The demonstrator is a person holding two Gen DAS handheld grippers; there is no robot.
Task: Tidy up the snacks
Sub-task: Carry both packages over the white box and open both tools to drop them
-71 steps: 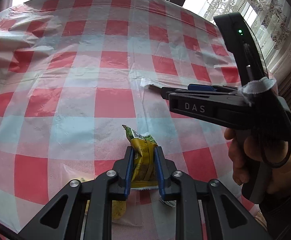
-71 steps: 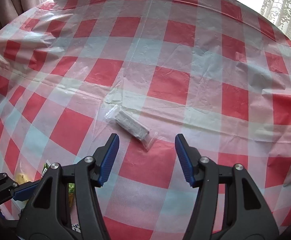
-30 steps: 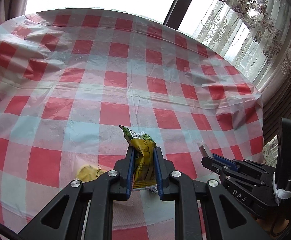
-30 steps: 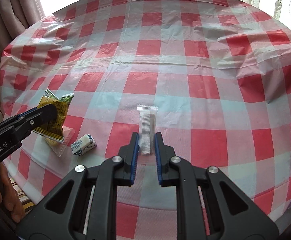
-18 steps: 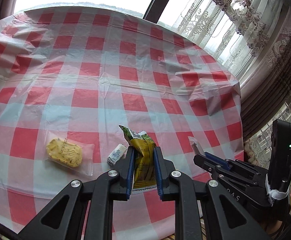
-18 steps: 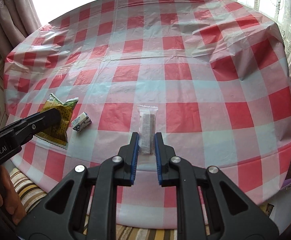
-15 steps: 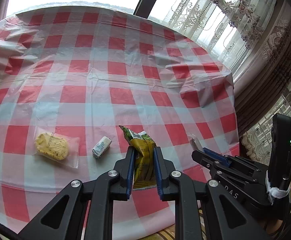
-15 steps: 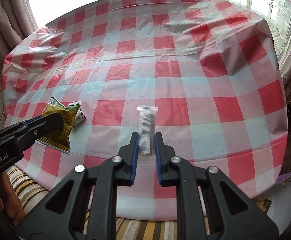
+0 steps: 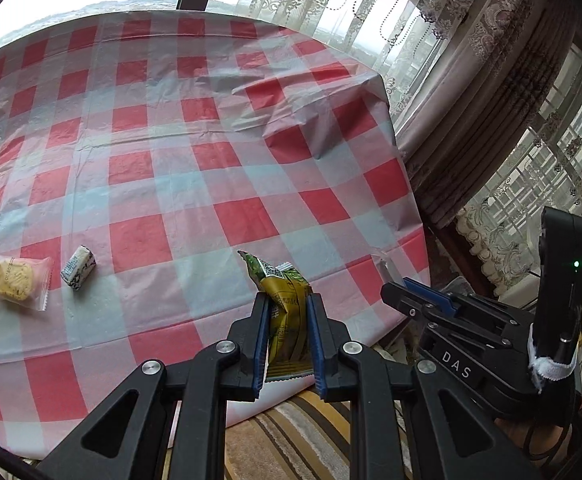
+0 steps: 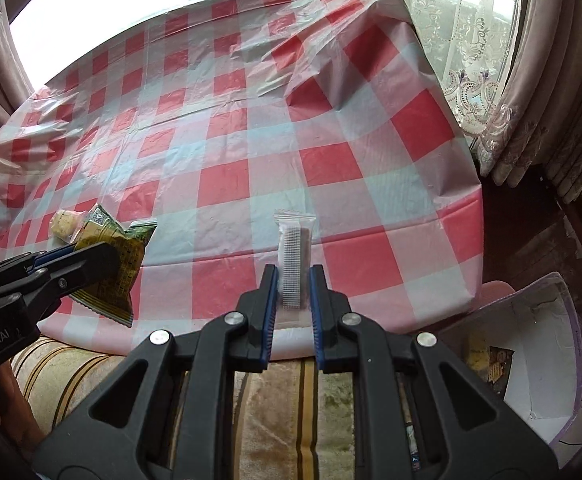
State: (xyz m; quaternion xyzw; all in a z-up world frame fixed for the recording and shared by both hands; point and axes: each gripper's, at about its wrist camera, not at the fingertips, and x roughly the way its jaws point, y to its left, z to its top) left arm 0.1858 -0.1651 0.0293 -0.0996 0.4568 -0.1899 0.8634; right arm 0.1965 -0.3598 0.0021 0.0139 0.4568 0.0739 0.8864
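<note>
My left gripper (image 9: 287, 312) is shut on a yellow-green snack packet (image 9: 283, 300) and holds it in the air past the table's near edge. It also shows in the right wrist view (image 10: 111, 256). My right gripper (image 10: 294, 288) is shut on a clear packet with a grey wafer bar (image 10: 293, 264), also lifted near the table edge. The right gripper shows at the lower right of the left wrist view (image 9: 419, 300). A round yellow biscuit in a clear wrapper (image 9: 13, 280) and a small white wrapped candy (image 9: 78, 268) lie on the checked tablecloth (image 9: 195, 152) at the left.
A white and purple box (image 10: 539, 360) with a few snack packets inside stands on the floor at the right, below the table. A striped cushion (image 10: 323, 408) lies under the grippers. Curtains (image 9: 471, 80) hang beyond the table's right edge.
Both grippers have pulled back and to the right with their packets, away from the table's middle toward its near right edge. The box on the floor has come into the right wrist view.
</note>
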